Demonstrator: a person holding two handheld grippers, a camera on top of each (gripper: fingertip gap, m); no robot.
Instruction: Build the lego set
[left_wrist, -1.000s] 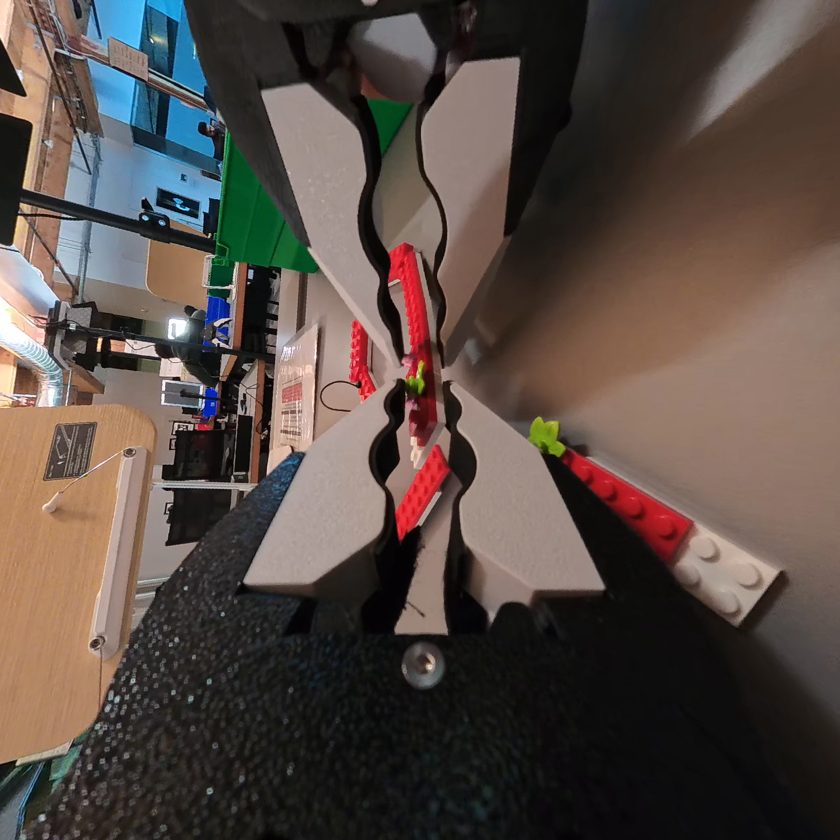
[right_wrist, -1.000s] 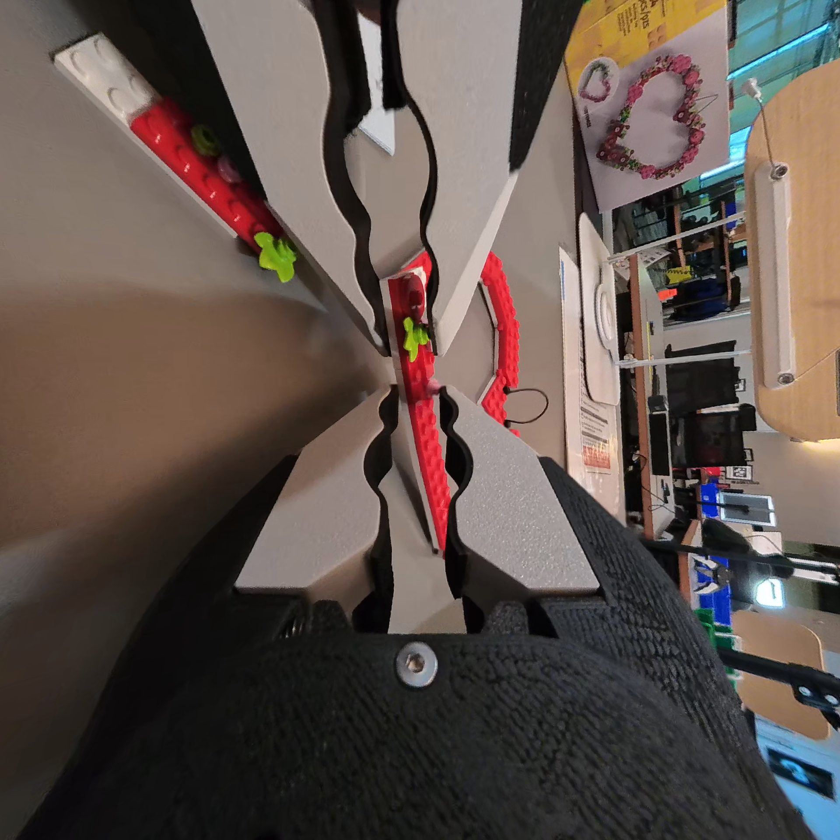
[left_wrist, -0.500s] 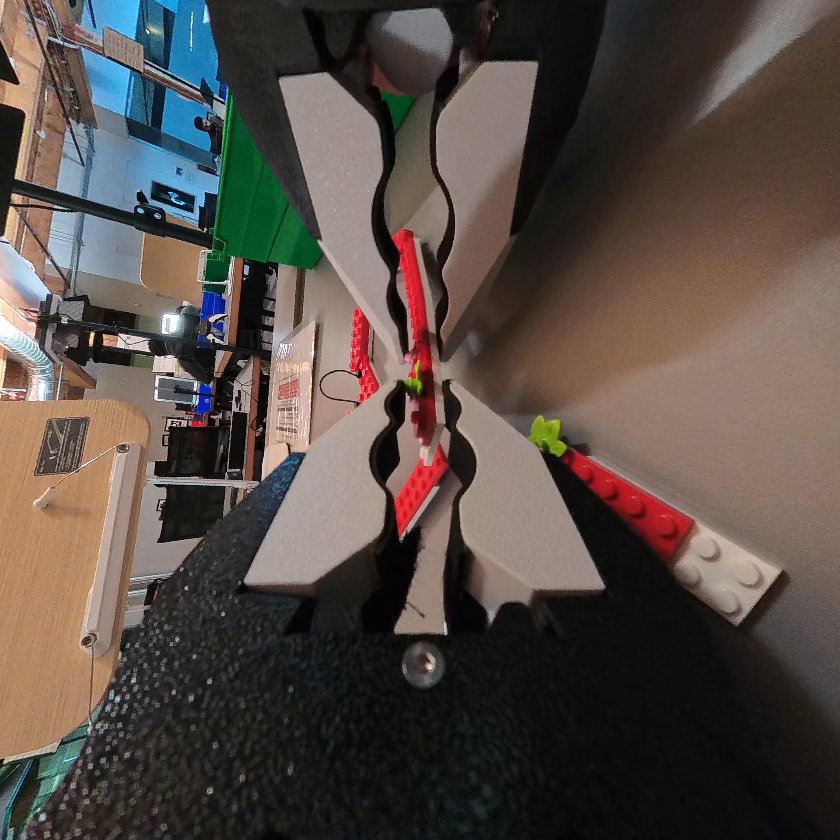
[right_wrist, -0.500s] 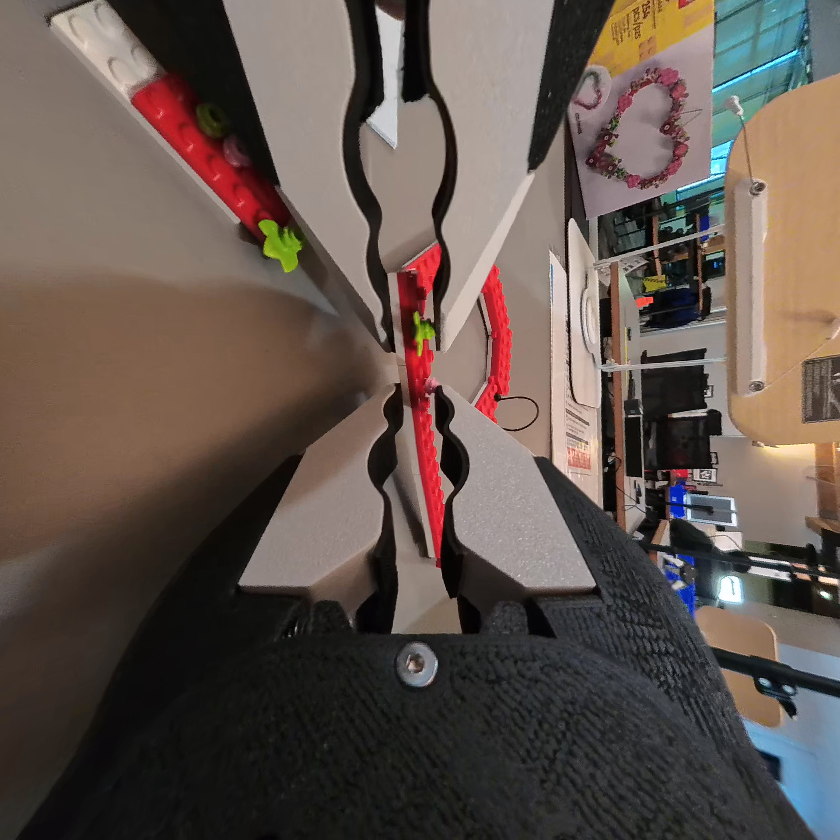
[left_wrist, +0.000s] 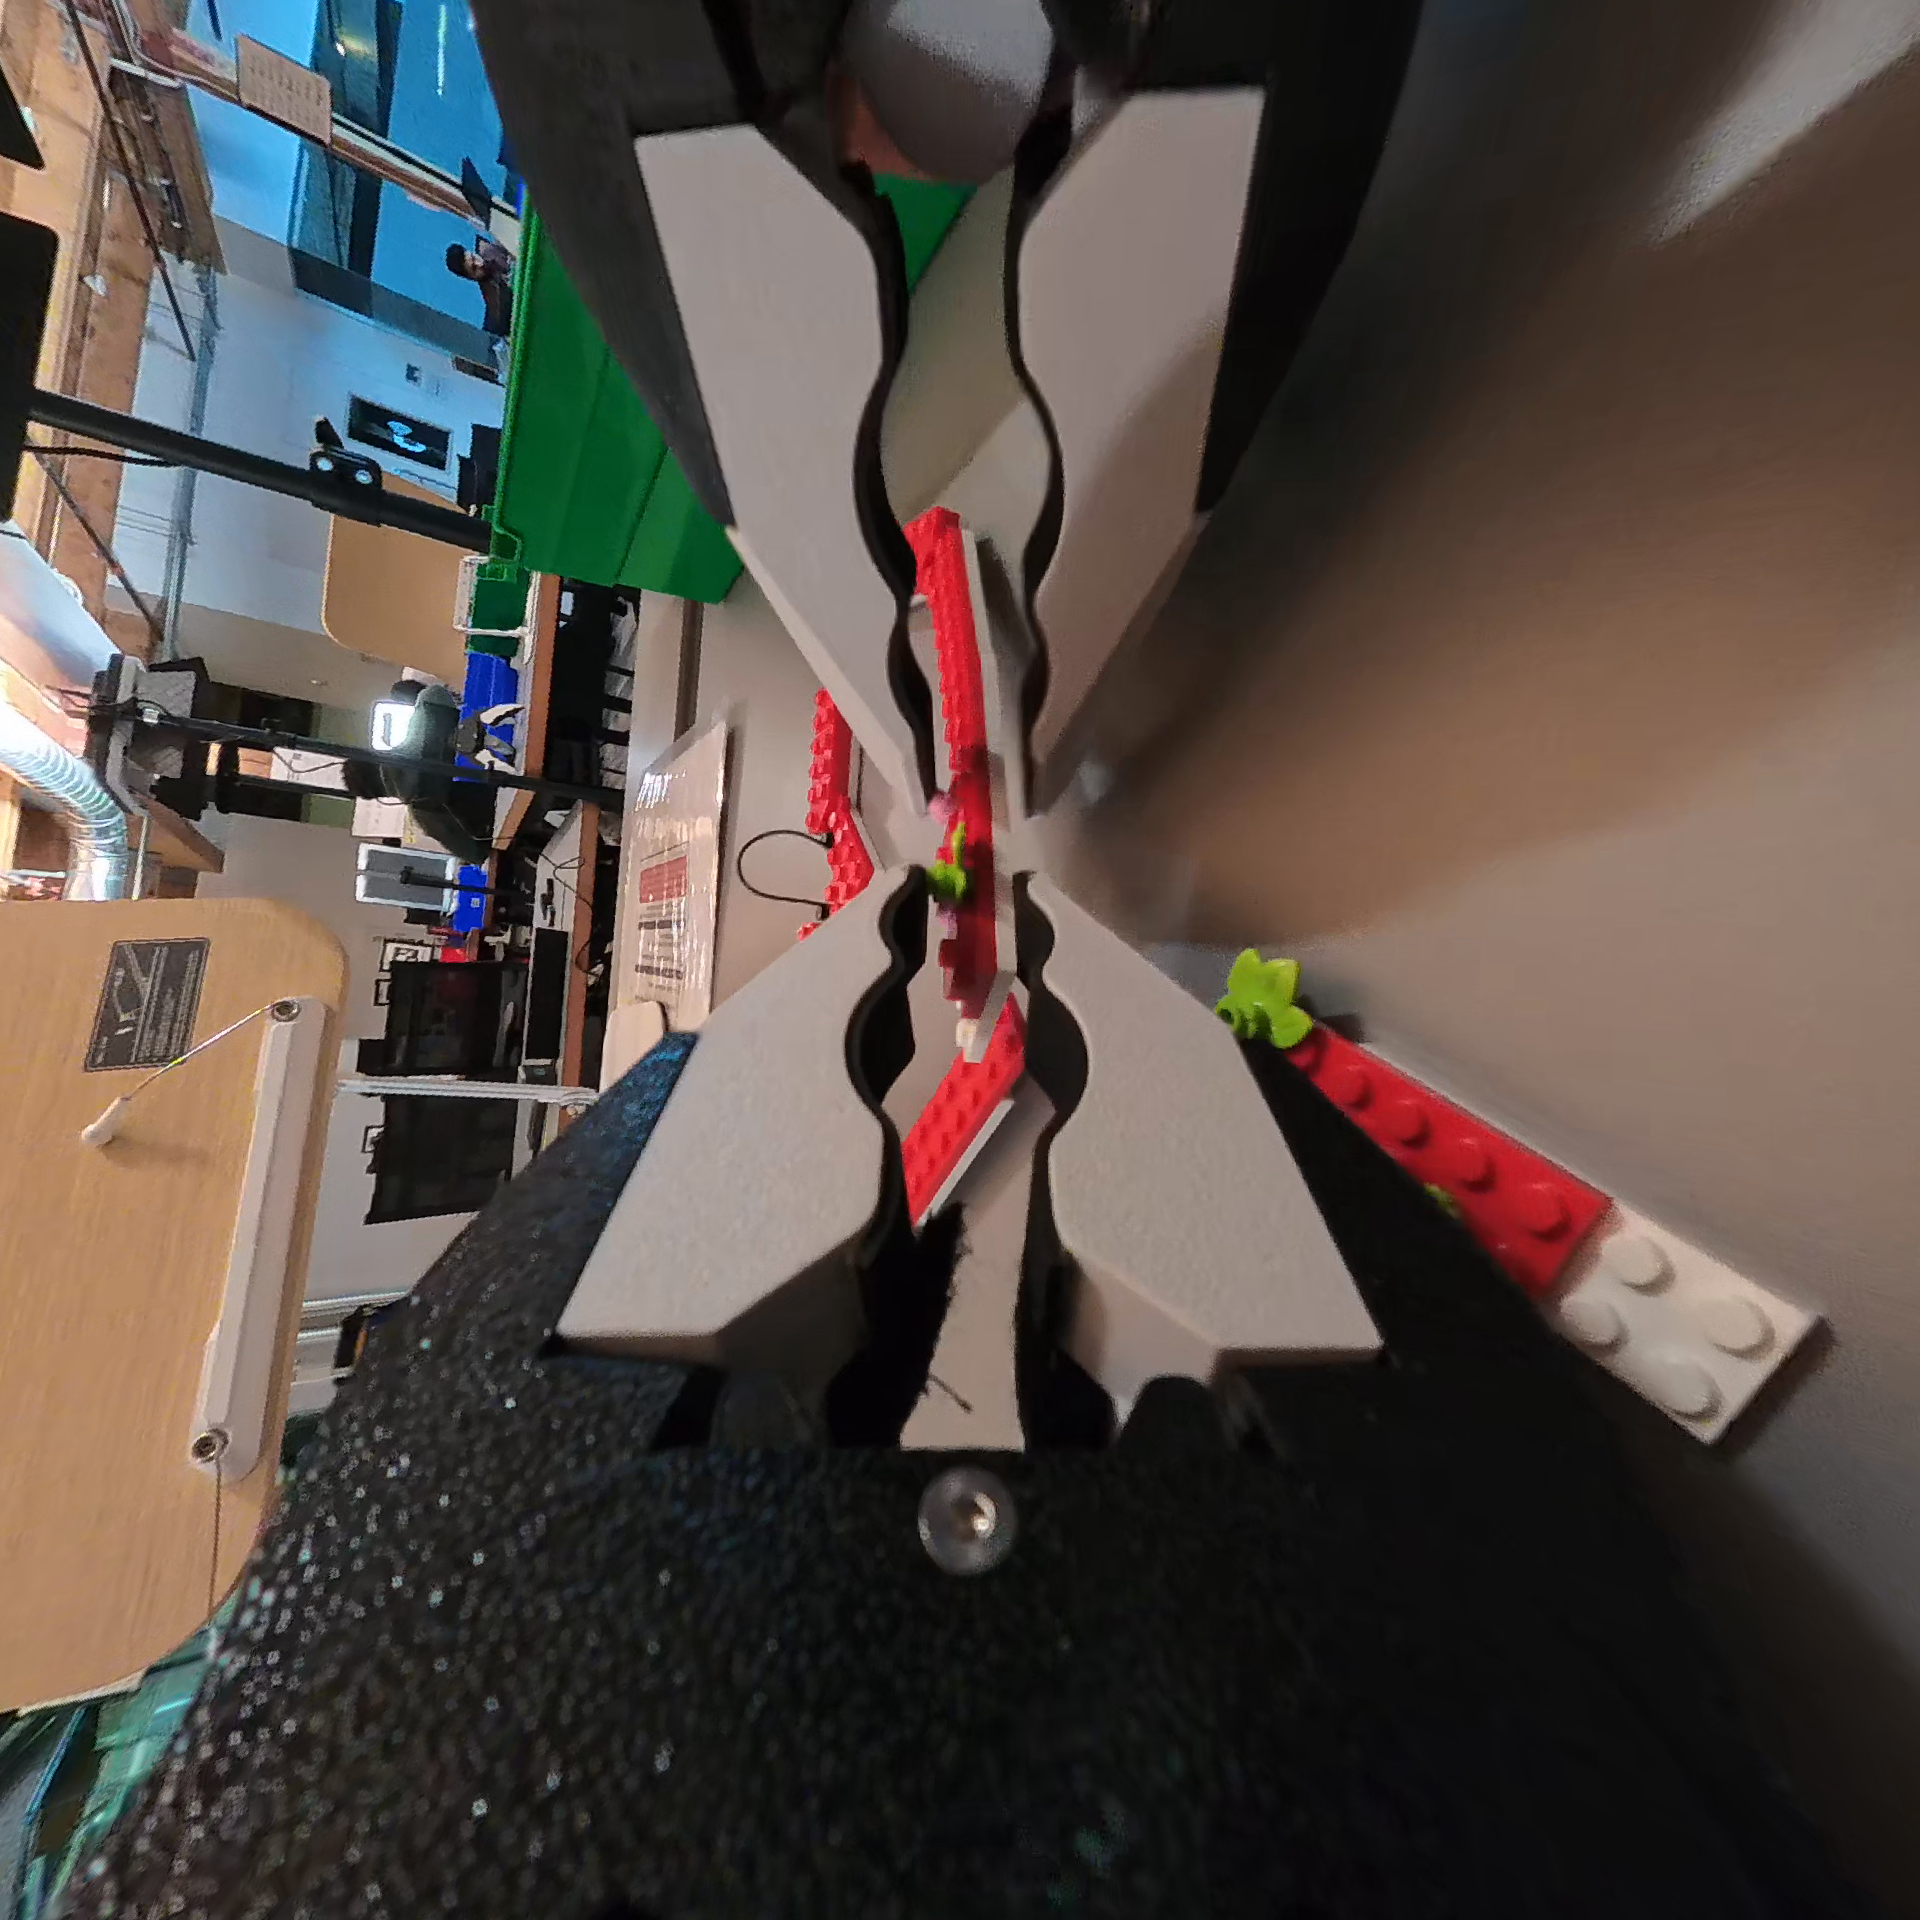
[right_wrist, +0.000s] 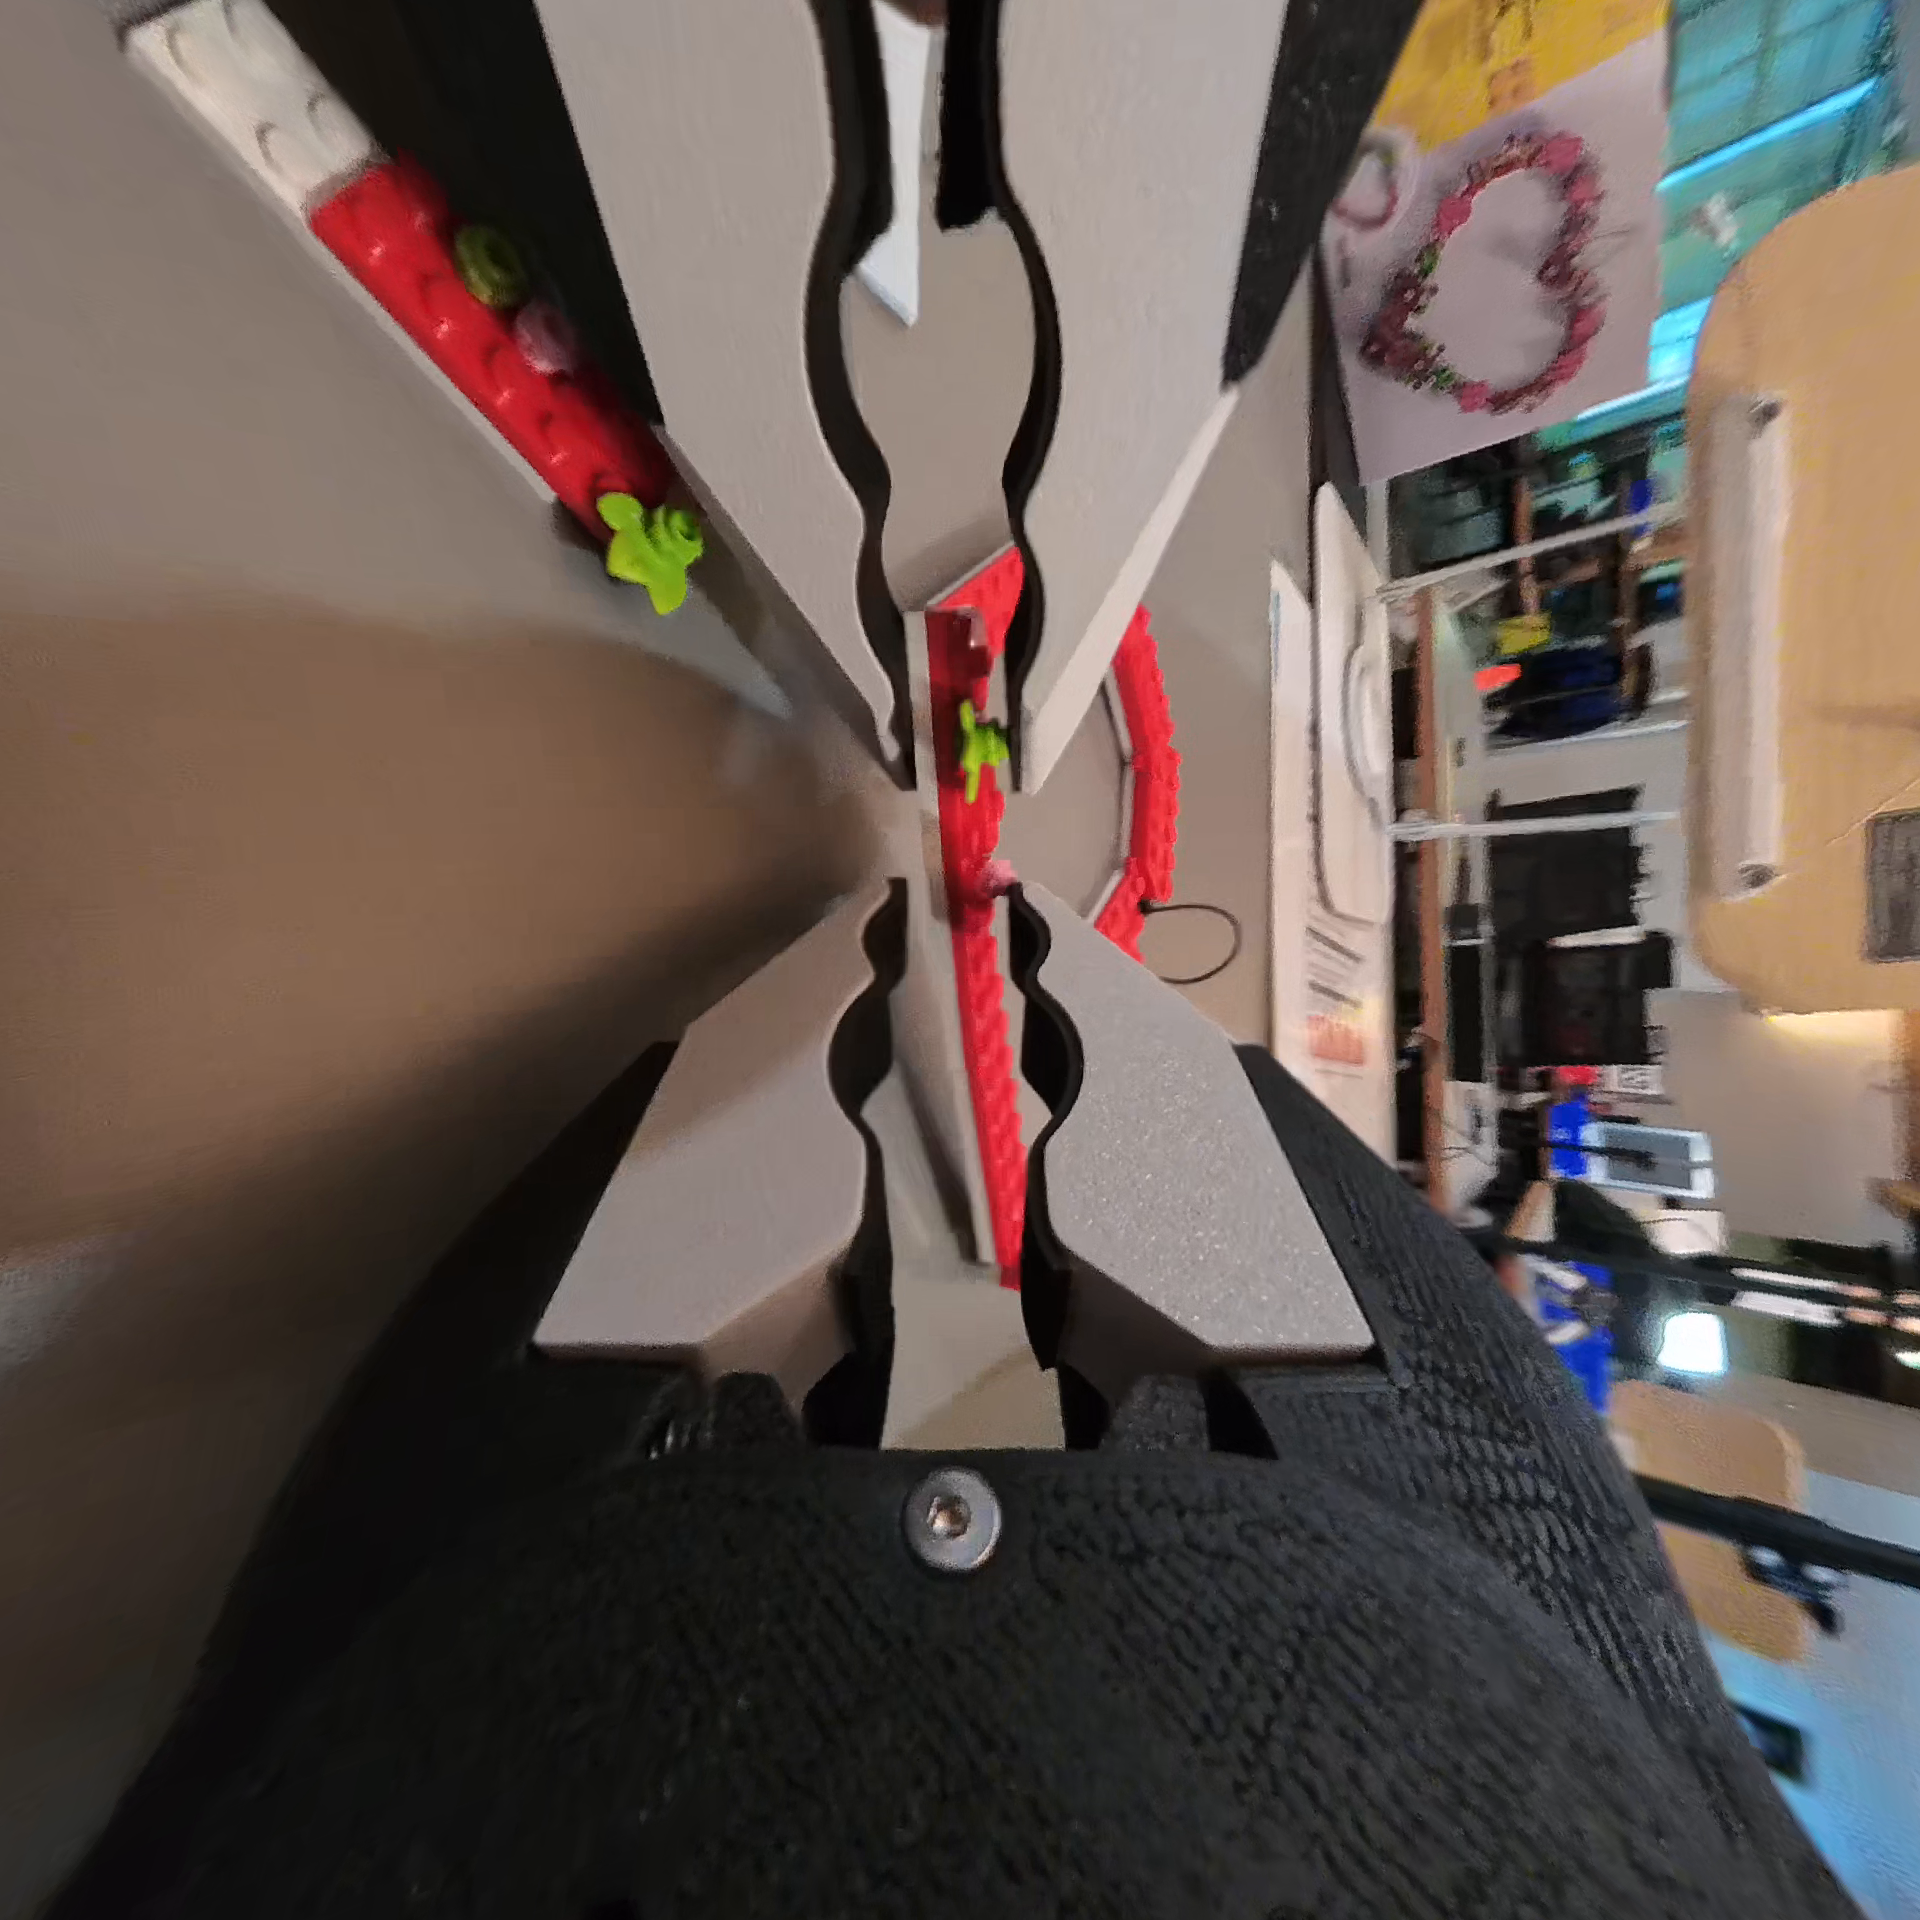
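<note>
A red plate strip (left_wrist: 961, 665) with a green leaf (left_wrist: 948, 878) and a small pink flower lies on the grey table (left_wrist: 1558, 623). It runs between both grippers, which meet tip to tip. My left gripper (left_wrist: 968, 894) is shut on one end, where an angled red segment (left_wrist: 961, 1117) joins. My right gripper (right_wrist: 956, 899) is shut on the other end of the strip (right_wrist: 987, 1091). Each gripper shows at the top of the other's view. A second red plate (left_wrist: 1455, 1153) with a white end (left_wrist: 1683, 1340) and a green leaf (left_wrist: 1262, 997) lies beside the left gripper.
A curved red plate section (right_wrist: 1148, 769) and a black cable loop (right_wrist: 1195, 945) lie farther back on the table. A picture of a heart-shaped flower wreath (right_wrist: 1475, 260) and a laminated sheet (left_wrist: 675, 862) stand at the table's far side. A green bin (left_wrist: 592, 436) is behind. My left and right fingertips are right by each other. Both grippers' tips are roughly 12 centimetres from the curved red plate section (right_wrist: 1148, 769).
Both grippers stay clamped on the red strip. The right wrist view has shifted a little and is blurred now. The second plate has not moved.
</note>
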